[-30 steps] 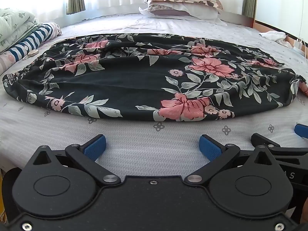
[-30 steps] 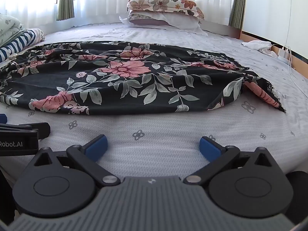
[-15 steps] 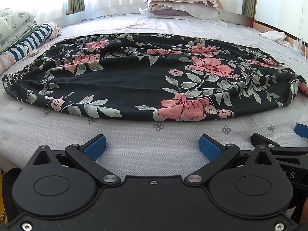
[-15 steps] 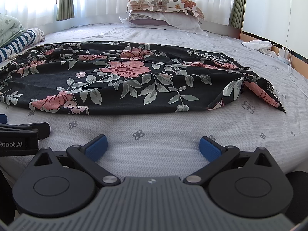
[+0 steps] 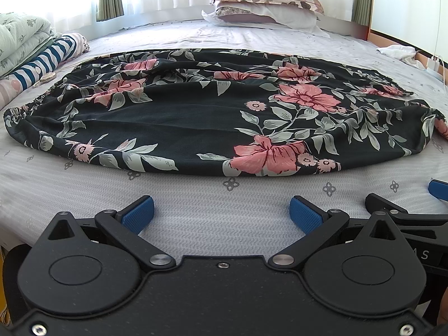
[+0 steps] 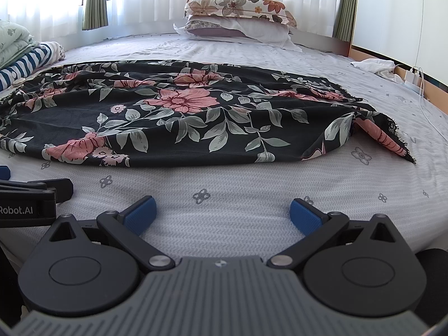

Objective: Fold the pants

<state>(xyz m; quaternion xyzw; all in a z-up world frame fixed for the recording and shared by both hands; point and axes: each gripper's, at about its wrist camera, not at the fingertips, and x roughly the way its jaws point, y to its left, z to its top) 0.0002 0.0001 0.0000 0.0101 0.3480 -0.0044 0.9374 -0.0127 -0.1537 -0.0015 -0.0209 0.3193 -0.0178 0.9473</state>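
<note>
The black floral pants (image 5: 196, 106) lie spread flat across the bed, waistband at the left, leg hems at the right; they also show in the right wrist view (image 6: 179, 112). A hem corner is turned up at the right end (image 6: 383, 137). My left gripper (image 5: 221, 212) is open and empty, hovering over bare sheet just short of the pants' near edge. My right gripper (image 6: 222, 212) is open and empty, beside it to the right, also short of the near edge. Each gripper shows at the edge of the other's view.
The bed (image 5: 224, 193) has a pale patterned sheet. Stacked pillows (image 5: 266, 2) lie at the far end. Folded quilts and a striped cloth (image 5: 42, 58) sit at the left. A white cloth (image 6: 372, 65) and a charger with cable (image 6: 414, 78) lie at the right edge.
</note>
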